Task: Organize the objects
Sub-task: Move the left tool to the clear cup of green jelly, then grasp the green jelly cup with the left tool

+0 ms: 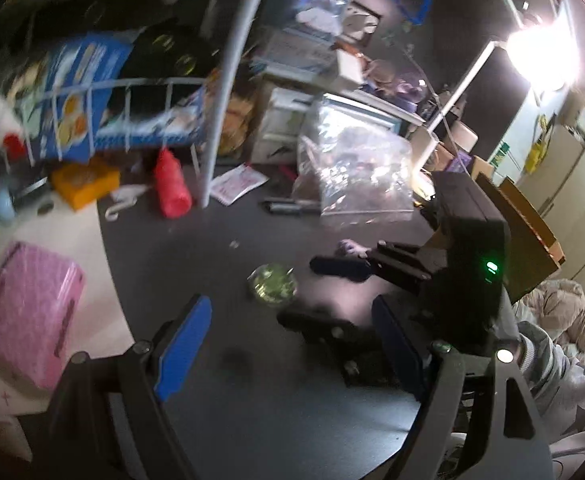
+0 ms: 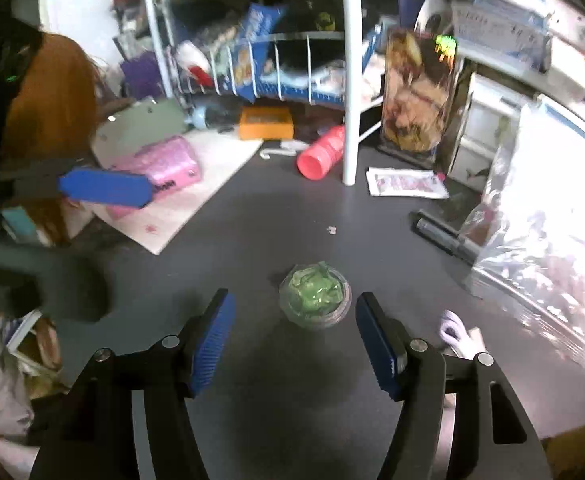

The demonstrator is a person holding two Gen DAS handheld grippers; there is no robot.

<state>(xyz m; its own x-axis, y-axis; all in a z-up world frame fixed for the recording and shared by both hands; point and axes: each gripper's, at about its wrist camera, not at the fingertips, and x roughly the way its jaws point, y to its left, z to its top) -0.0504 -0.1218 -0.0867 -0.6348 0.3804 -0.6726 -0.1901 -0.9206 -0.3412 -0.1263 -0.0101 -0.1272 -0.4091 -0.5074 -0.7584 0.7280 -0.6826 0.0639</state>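
Observation:
A small clear round jar of green slime (image 2: 315, 294) stands on the dark table (image 2: 292, 208). My right gripper (image 2: 294, 322) is open, its blue pads on either side of the jar and just short of it. The jar also shows in the left wrist view (image 1: 272, 284). My left gripper (image 1: 288, 324) is open and empty, near the table's edge. The right gripper (image 1: 308, 288) shows there from the side, open around the jar. A small purple-white object (image 2: 454, 330) lies right of the jar.
A clear plastic bag (image 2: 540, 264) fills the right. A red cup (image 2: 322, 152) lies by a white rack post (image 2: 350, 80). Black markers (image 2: 440, 232), a paper packet (image 2: 406, 182), a pink box (image 2: 164, 164) and an orange box (image 2: 266, 122) lie around.

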